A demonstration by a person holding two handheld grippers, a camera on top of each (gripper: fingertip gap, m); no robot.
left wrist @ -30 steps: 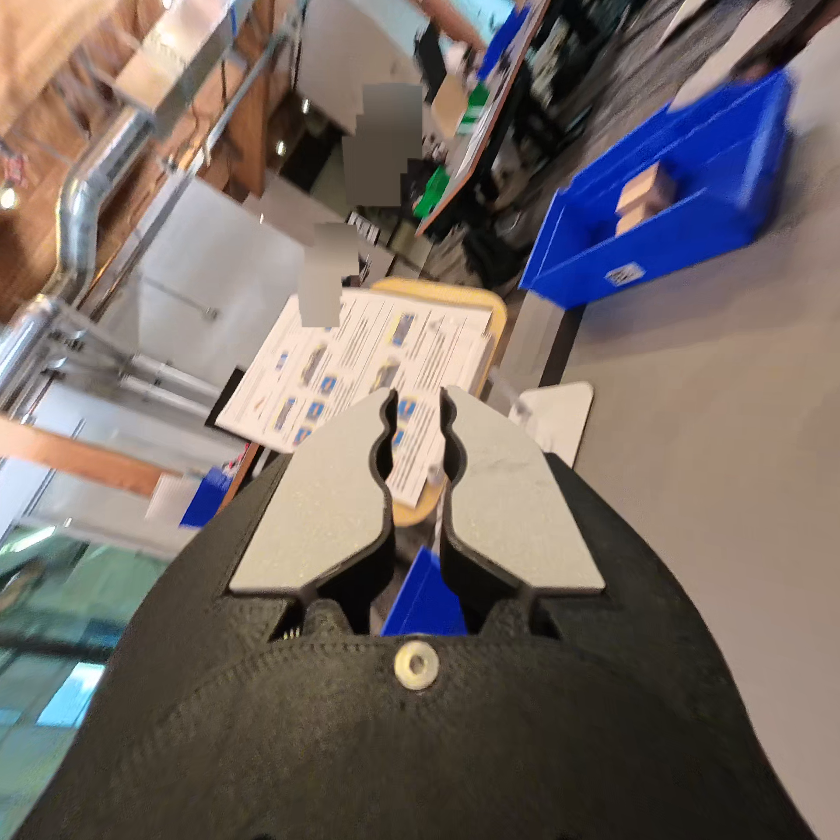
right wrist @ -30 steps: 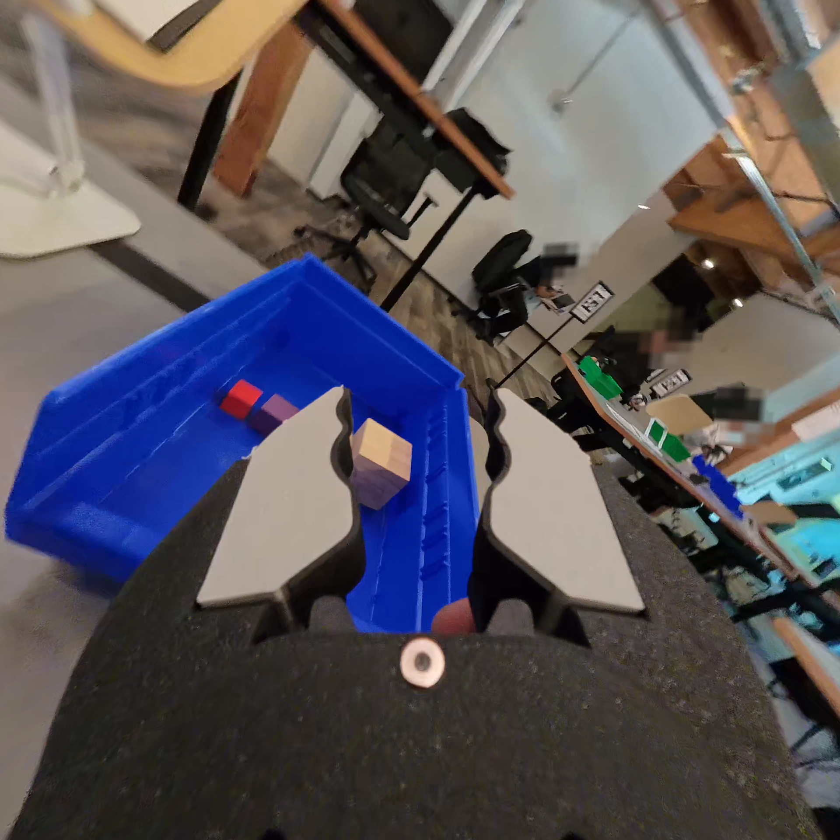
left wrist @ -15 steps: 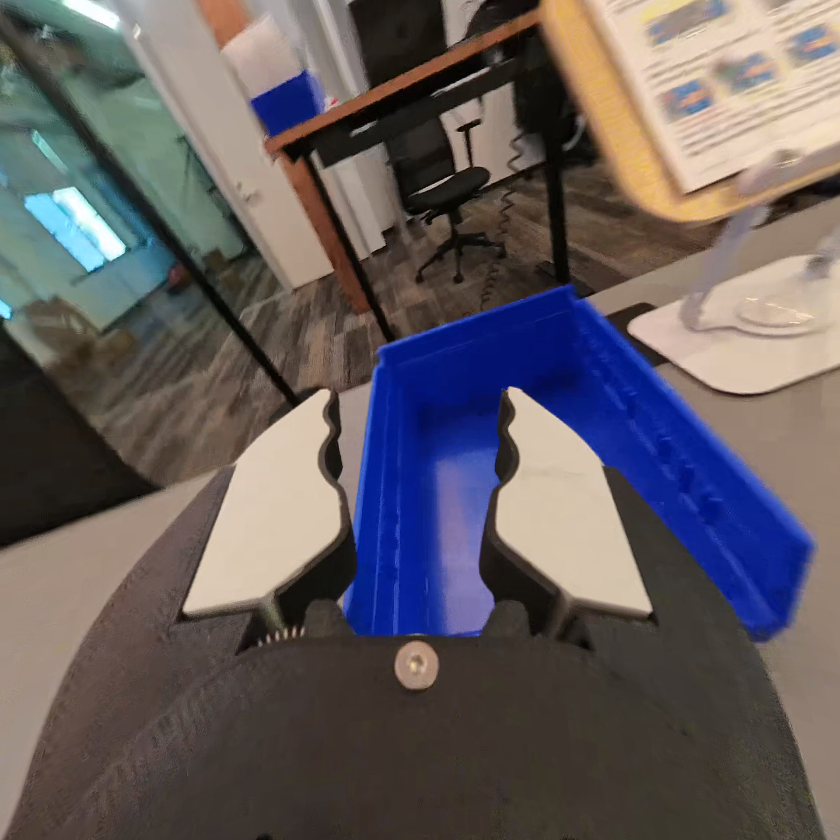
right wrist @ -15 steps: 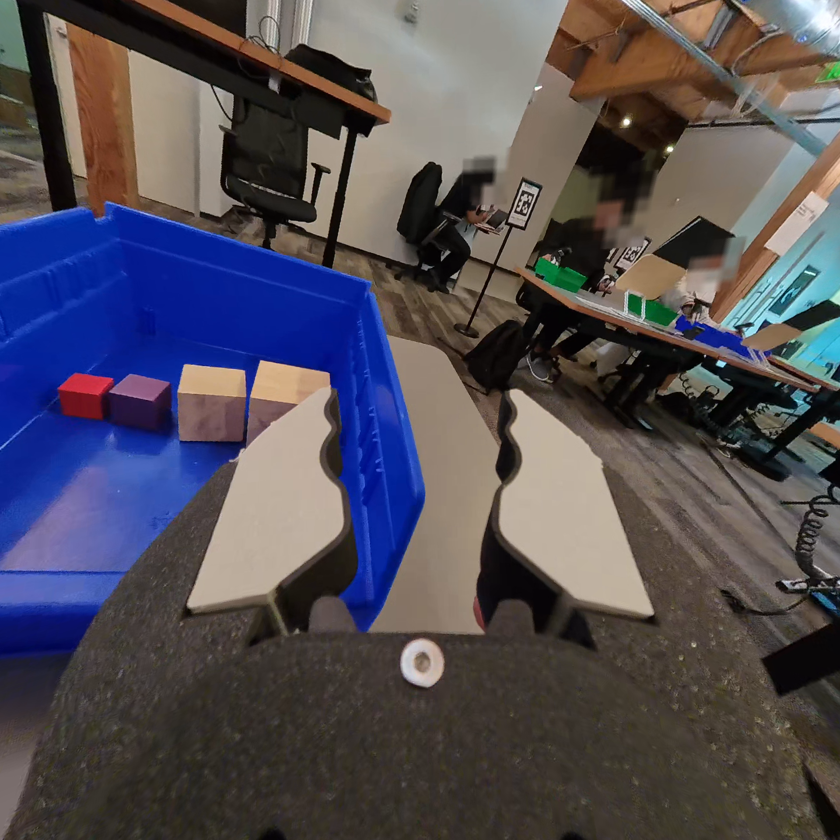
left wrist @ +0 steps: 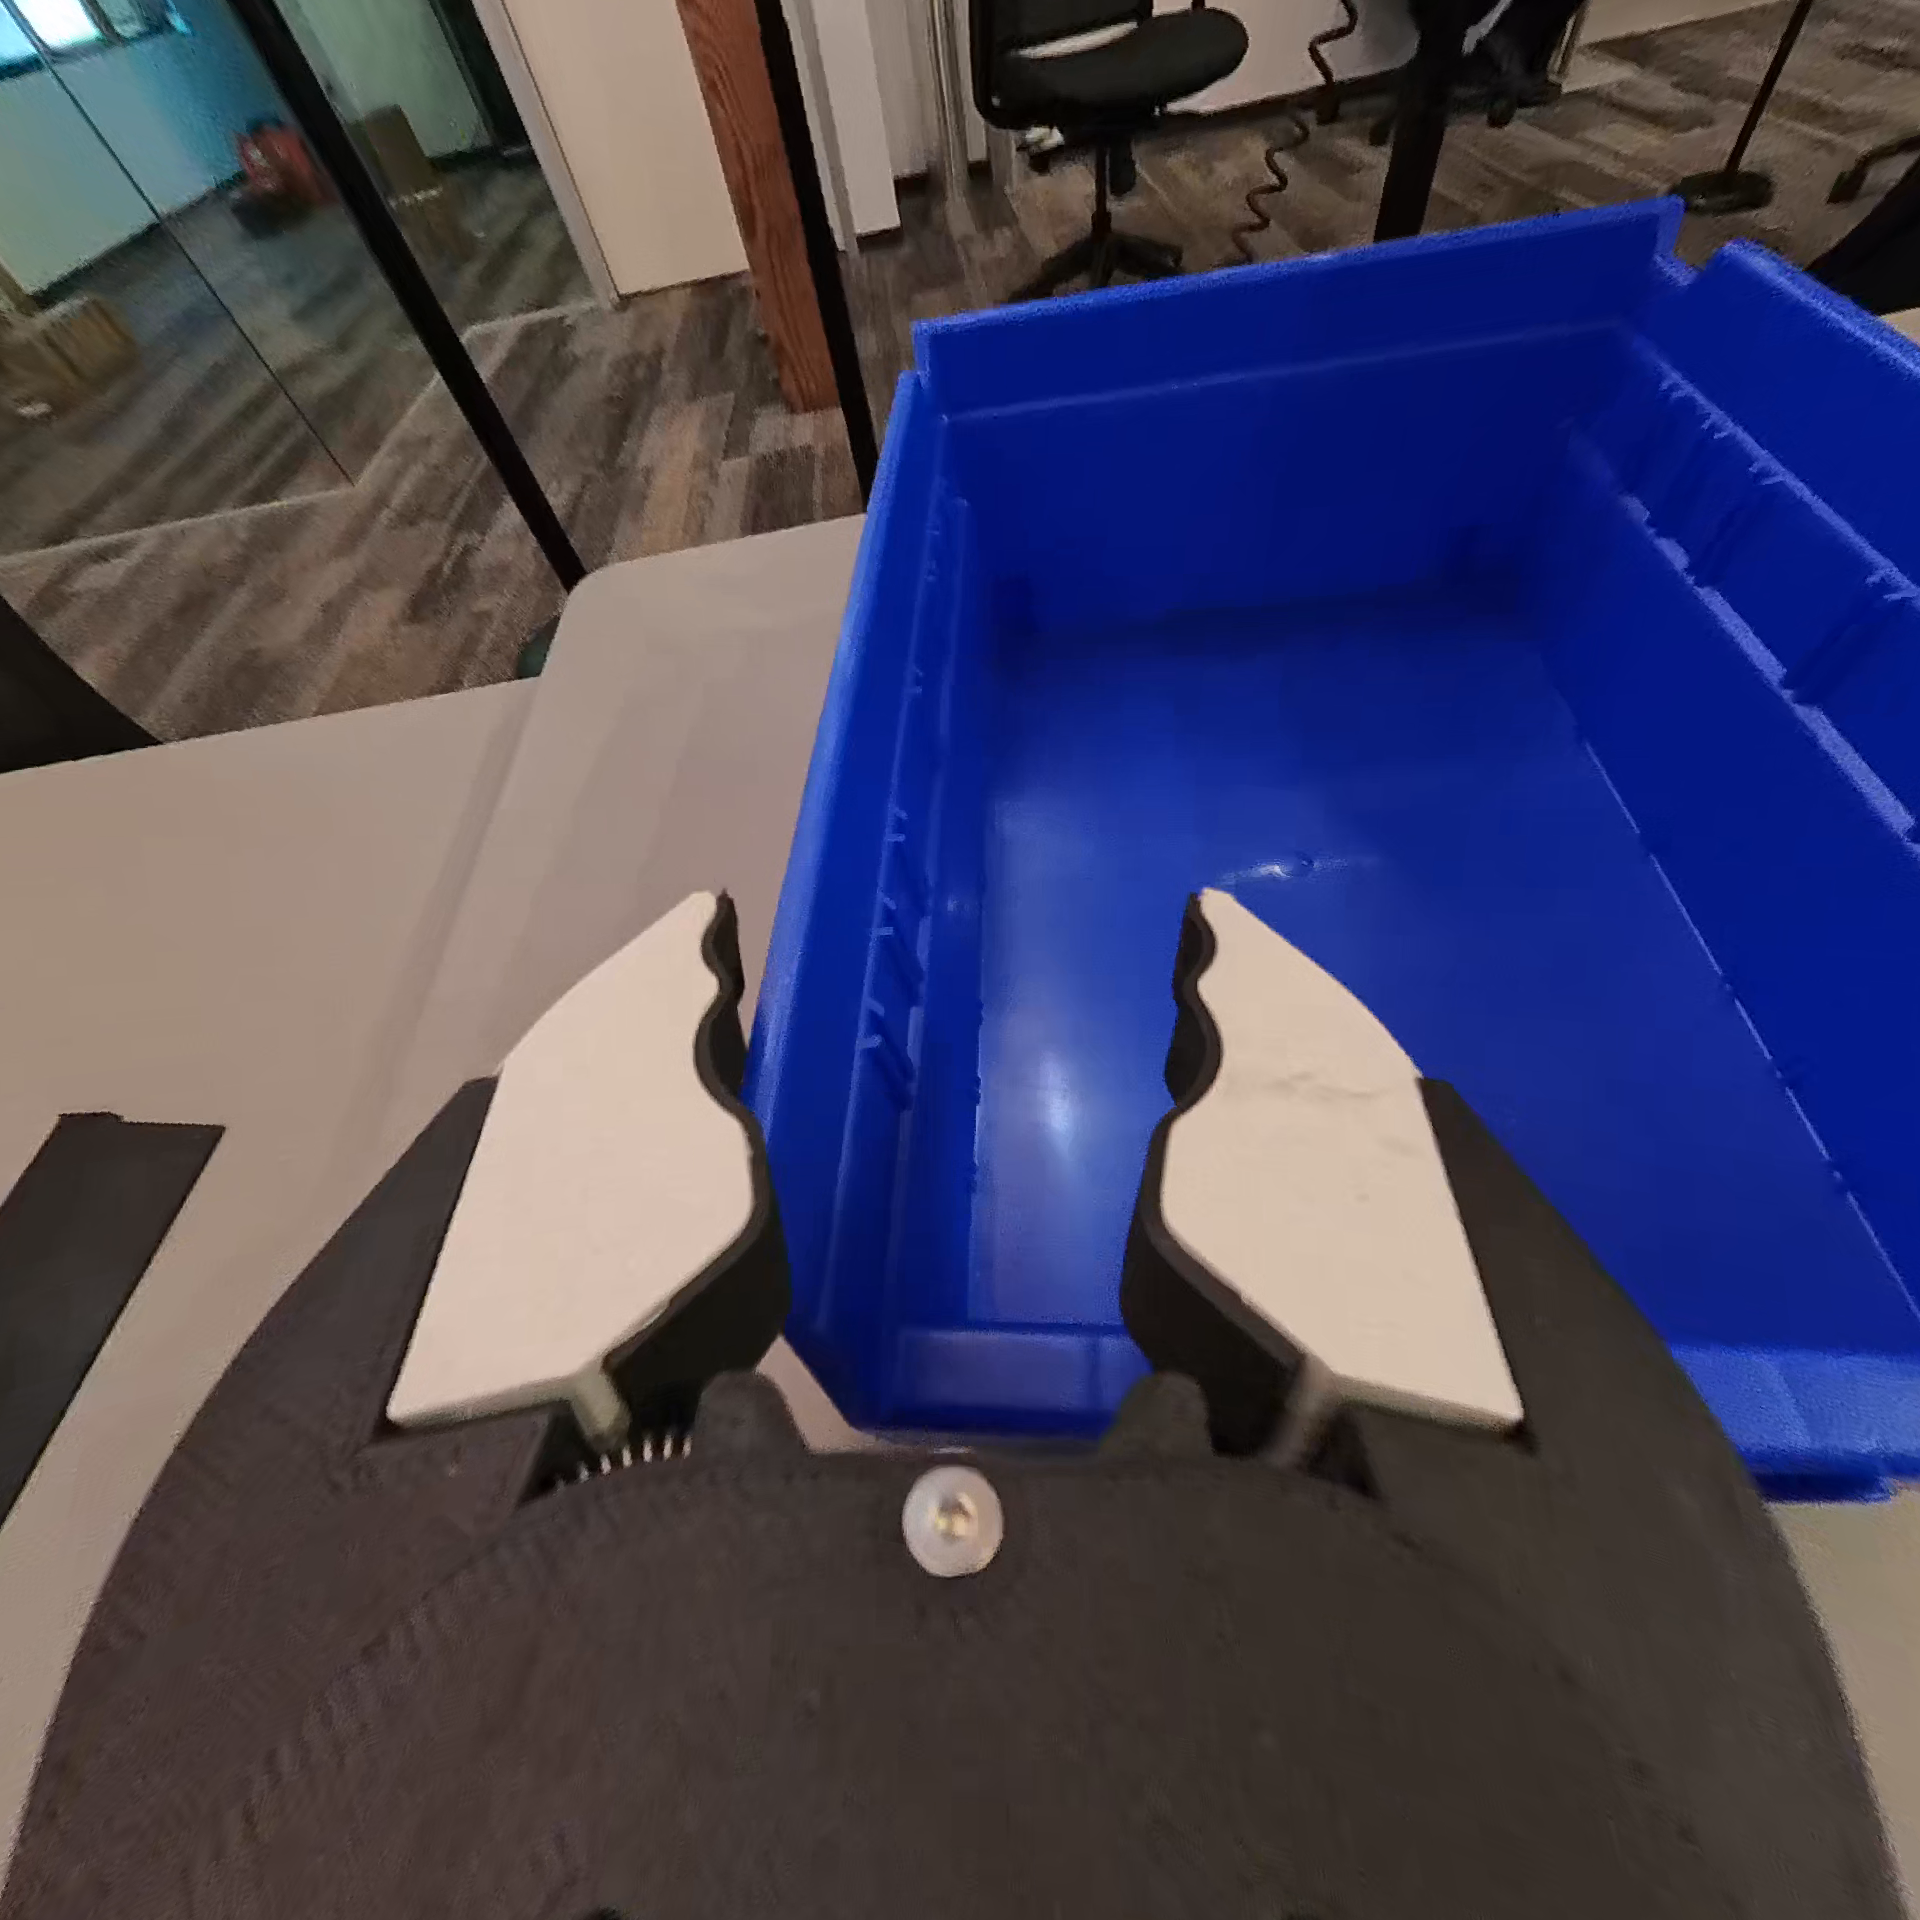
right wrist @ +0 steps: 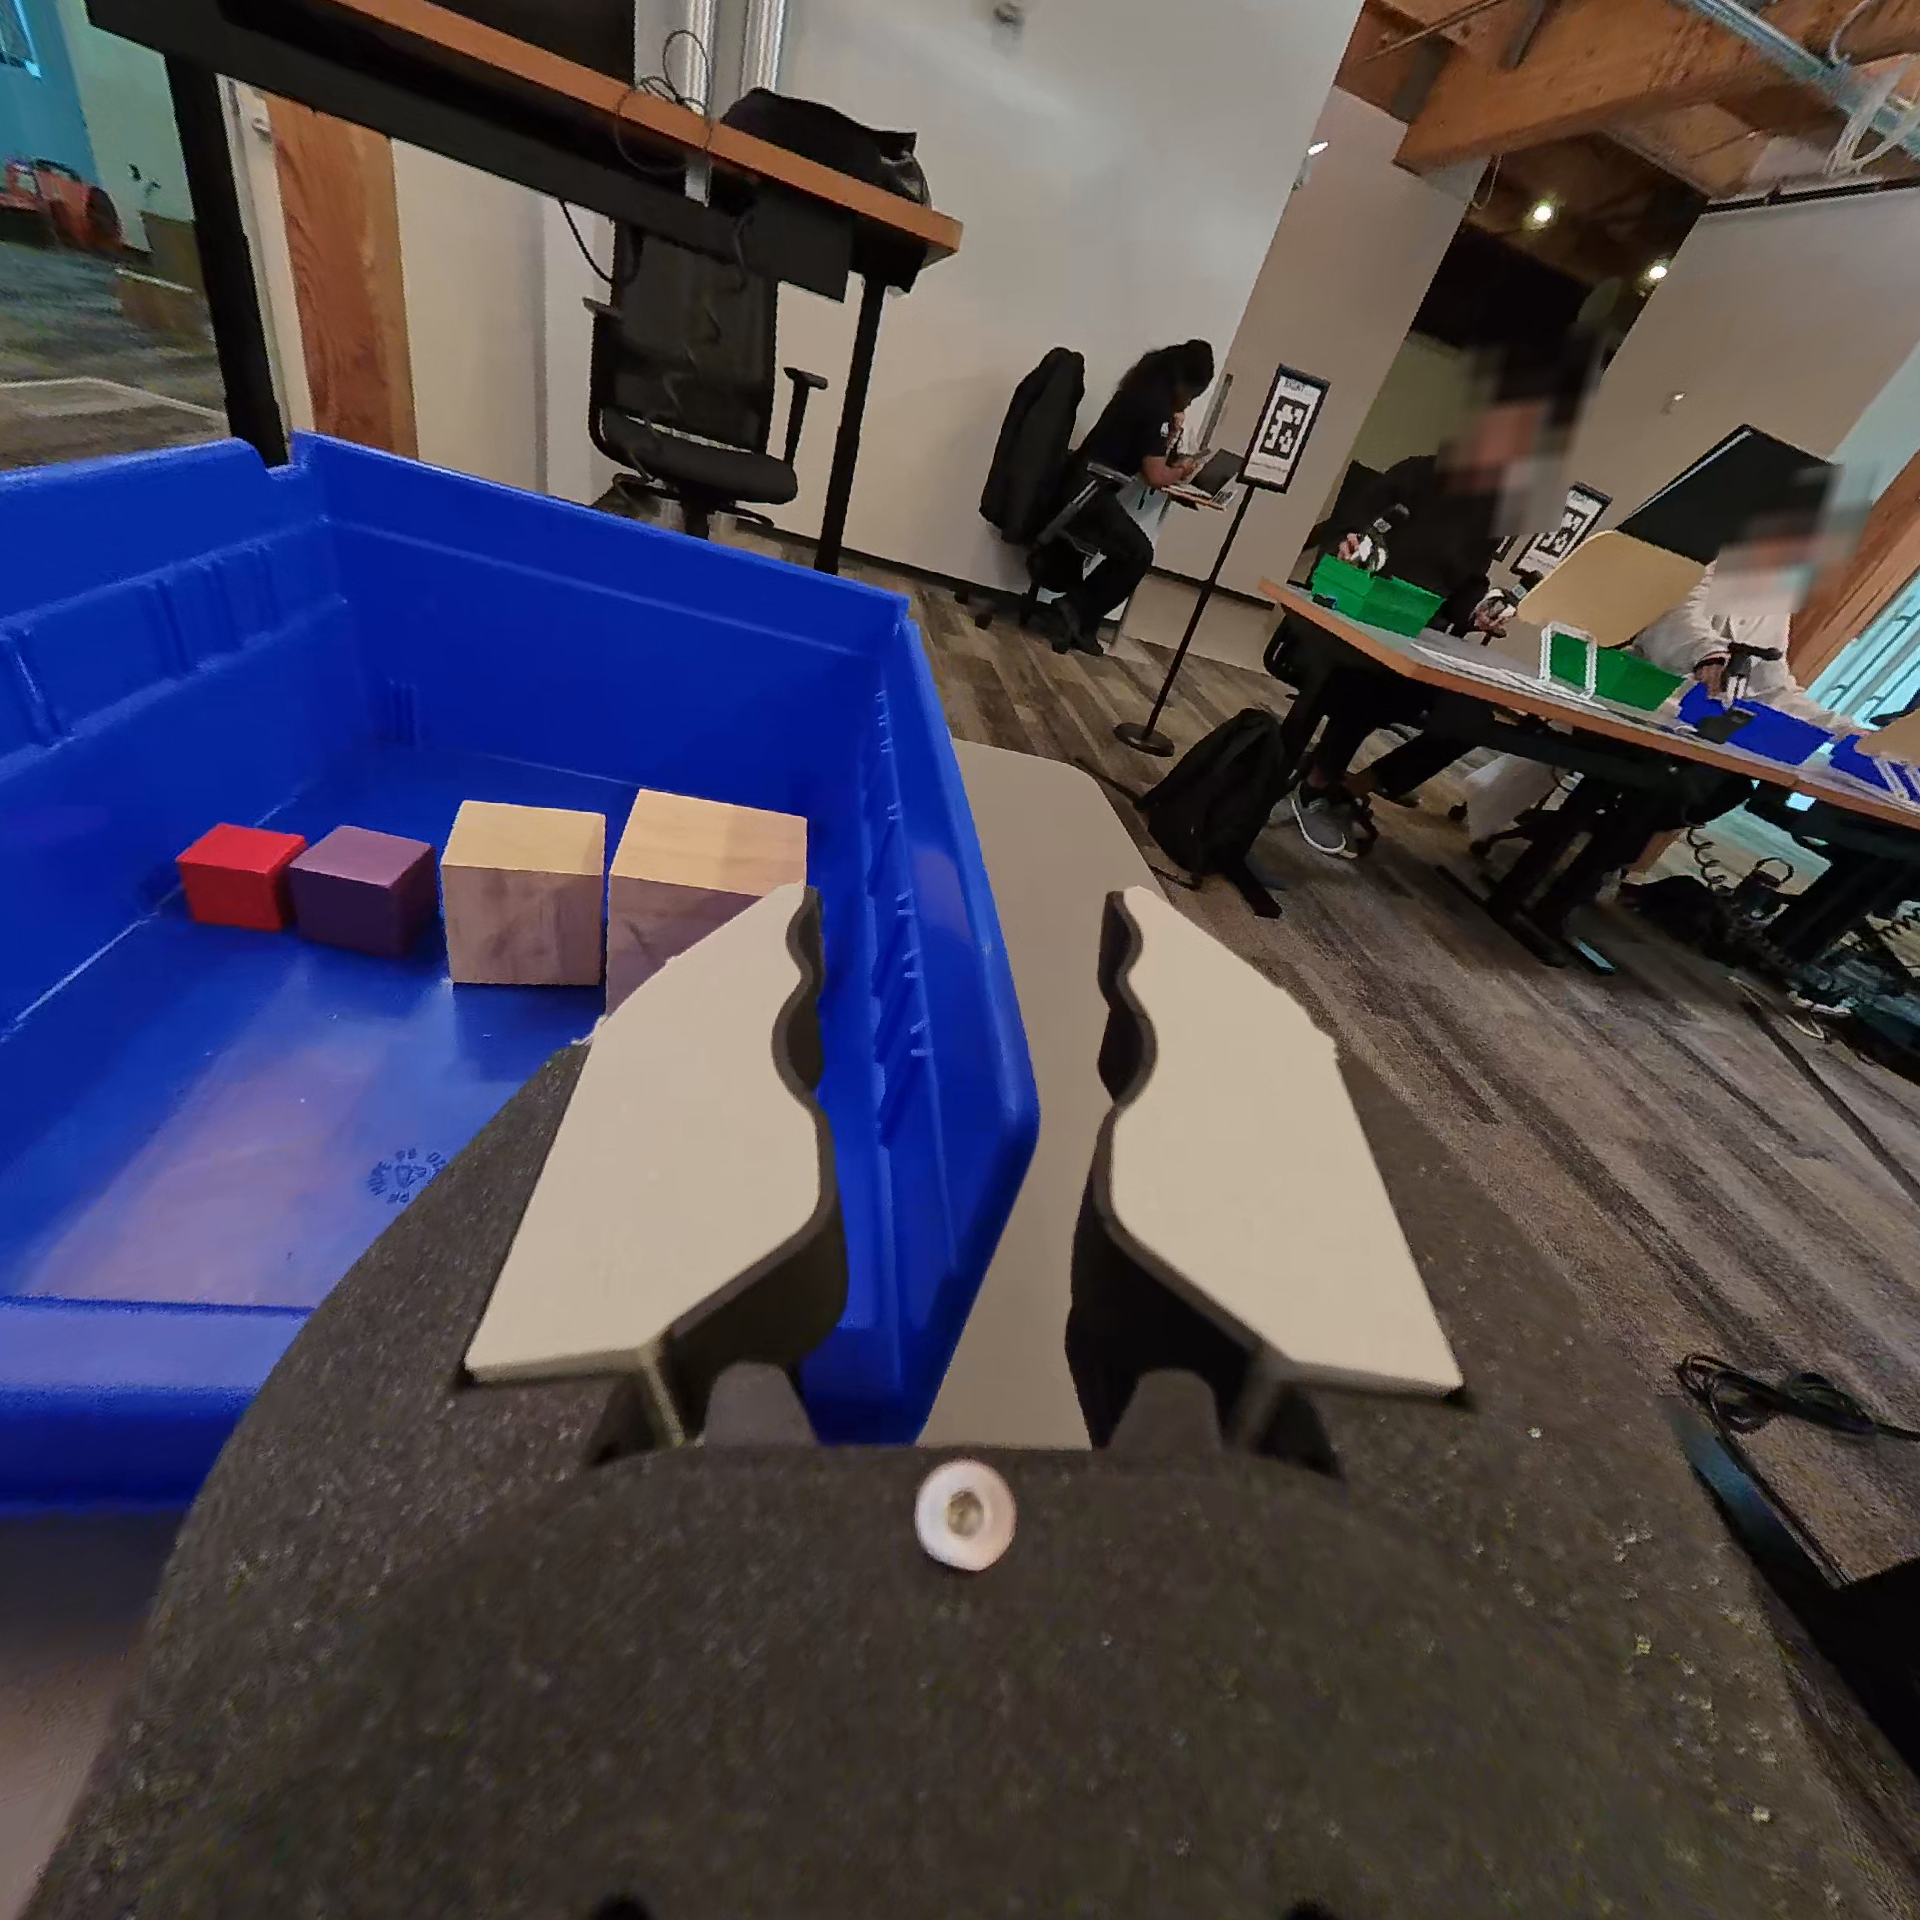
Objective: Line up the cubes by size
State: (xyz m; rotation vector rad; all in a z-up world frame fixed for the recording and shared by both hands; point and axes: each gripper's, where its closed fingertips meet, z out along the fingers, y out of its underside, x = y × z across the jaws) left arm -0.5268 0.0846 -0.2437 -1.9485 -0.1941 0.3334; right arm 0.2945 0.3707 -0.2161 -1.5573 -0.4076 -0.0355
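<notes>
In the right wrist view, four cubes stand in a row inside a blue bin (right wrist: pixel 623 665): a small red cube (right wrist: pixel 237 873), a purple cube (right wrist: pixel 358 888), a wooden cube (right wrist: pixel 523 894) and a larger wooden cube (right wrist: pixel 701 862). My right gripper (right wrist: pixel 964 896) is open and empty, its fingers straddling the bin's right wall without touching it. In the left wrist view, my left gripper (left wrist: pixel 961 904) is wide open and empty. It straddles the left wall of an empty blue bin (left wrist: pixel 1278 301).
Both bins sit on a grey table (left wrist: pixel 312 883), whose far corner shows in the right wrist view (right wrist: pixel 1029 831). A second blue bin (left wrist: pixel 1818 343) adjoins on the right. A black strip (left wrist: pixel 73 1247) lies at the left. People sit at desks beyond; a backpack (right wrist: pixel 1216 790) is on the floor. The tips of one gripper are about 85 cm away from the tips of the other. My right gripper's tips are some 12 cm from the wooden cube (right wrist: pixel 523 894).
The left gripper swung from pointing at a paper board down over the empty bin and opened wide. The right gripper drew back from over the cubes to the bin's right wall, jaws slightly narrower.
</notes>
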